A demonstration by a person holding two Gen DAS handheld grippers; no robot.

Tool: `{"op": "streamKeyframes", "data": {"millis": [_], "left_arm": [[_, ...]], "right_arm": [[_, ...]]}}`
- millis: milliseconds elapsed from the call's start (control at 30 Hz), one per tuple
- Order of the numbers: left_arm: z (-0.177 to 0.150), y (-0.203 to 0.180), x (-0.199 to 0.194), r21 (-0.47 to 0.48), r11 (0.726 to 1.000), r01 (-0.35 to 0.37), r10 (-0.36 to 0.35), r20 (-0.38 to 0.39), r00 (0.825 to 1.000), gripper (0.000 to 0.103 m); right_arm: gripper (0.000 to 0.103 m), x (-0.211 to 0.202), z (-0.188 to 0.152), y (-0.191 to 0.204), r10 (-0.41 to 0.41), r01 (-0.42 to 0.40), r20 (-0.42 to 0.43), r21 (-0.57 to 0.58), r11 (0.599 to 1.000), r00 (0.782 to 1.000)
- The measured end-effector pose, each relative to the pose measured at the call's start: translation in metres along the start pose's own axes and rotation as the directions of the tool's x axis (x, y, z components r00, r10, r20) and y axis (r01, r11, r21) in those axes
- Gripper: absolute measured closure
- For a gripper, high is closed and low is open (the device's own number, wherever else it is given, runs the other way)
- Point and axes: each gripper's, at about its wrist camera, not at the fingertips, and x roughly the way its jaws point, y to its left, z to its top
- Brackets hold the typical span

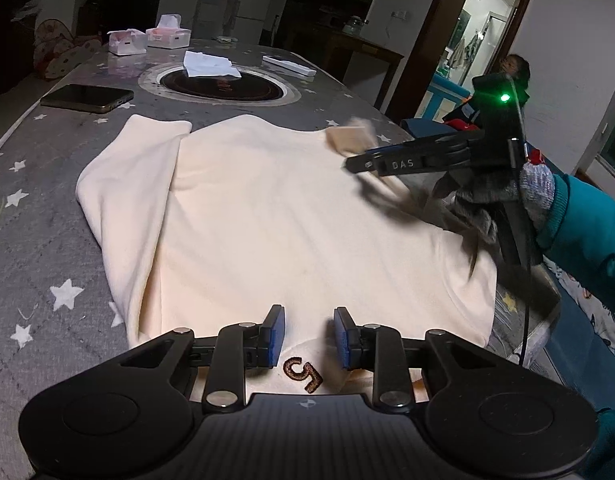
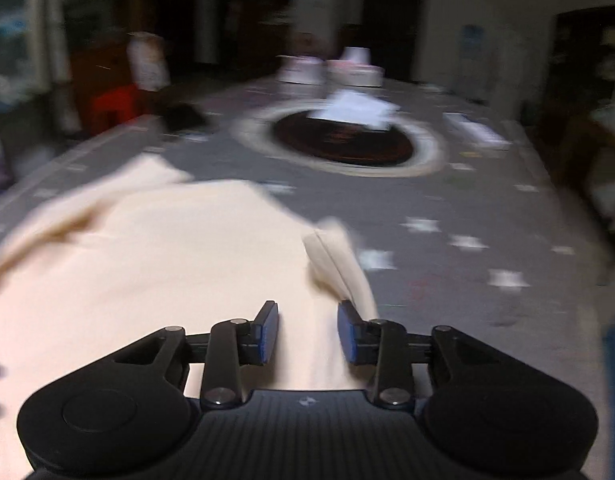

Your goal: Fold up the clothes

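Observation:
A cream sweatshirt [image 1: 275, 216] lies flat on the grey star-print table cover [image 1: 35, 208], its left sleeve folded in along the body. A brown embroidered mark [image 1: 303, 372] sits near its collar. My left gripper [image 1: 309, 336] is open and empty, just above the collar end. My right gripper [image 1: 357, 164] hovers over the shirt's right side, beside the cuff of the right sleeve [image 1: 349, 138]. In the blurred right wrist view the right gripper [image 2: 307, 330] is open and empty above the shirt [image 2: 155, 264], with the sleeve cuff [image 2: 331, 256] lying just ahead of it.
A phone [image 1: 87, 98] lies at the far left of the table. A round black hotplate [image 1: 223, 86] with a white paper [image 1: 209, 65] on it is beyond the shirt. Two tissue boxes [image 1: 147, 40] stand at the back. A white remote [image 1: 289, 66] lies at the back right.

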Motion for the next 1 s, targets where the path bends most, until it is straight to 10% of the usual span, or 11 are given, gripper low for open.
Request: {"op": "streamKeyframes", "data": {"millis": [133,467,867,1000], "left_arm": [[0.012,0.003,0.001,0.001,1.0,0.003,-0.003,-0.008,1.0,0.071],[0.101,0.04,0.017,-0.027,0.98,-0.196,0.198,0.12,0.973,0.065],[0.163,0.086,0.118,-0.044,0.945,-0.323,0.322,-0.029,0.946,0.055],[0.16,0.089,0.126,-0.013,0.934,-0.358,0.357,-0.026,0.934,0.068]], "right_arm": [[0.065,-0.007,-0.004,-0.021,-0.096,0.097,-0.011,0.05,0.994,0.995],[0.052,-0.032,-0.002,0.014,0.064,-0.065,0.061,0.028,0.997,0.996],[0.047,-0.02,-0.013,0.046,0.168,-0.169,0.017,0.029,0.985,0.986],[0.045,-0.022,-0.016,0.044,0.169,-0.17,0.016,0.034,0.985,0.985]]}}
